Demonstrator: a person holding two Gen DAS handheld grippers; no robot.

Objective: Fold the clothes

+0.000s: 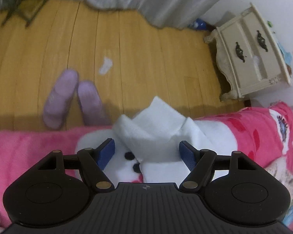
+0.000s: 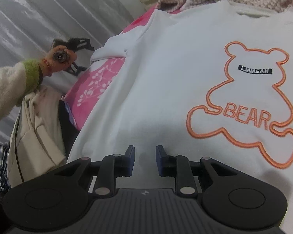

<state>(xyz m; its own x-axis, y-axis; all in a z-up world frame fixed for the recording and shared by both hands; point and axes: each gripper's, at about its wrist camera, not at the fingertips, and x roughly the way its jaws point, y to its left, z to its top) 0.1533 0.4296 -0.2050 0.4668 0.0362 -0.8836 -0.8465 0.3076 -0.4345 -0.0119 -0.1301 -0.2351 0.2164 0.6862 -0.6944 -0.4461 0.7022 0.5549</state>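
White sweatshirt (image 2: 166, 78), orange bear outline (image 2: 244, 101)

Fluffy cream sleeve (image 2: 4, 89), green knit cuff (image 2: 32, 74), black grippers, blue pads (image 1: 107, 153)

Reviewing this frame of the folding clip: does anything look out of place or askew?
Yes. The sweatshirt lies flat, but its sleeve is bunched in a heap at the bed edge between the open left gripper fingers. A scrap of white lies on the floor near the purple slippers.

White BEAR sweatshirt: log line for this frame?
stage: sleeve fold | left gripper: open around sleeve | right gripper: open, empty, over sweatshirt | surface: pink blanket
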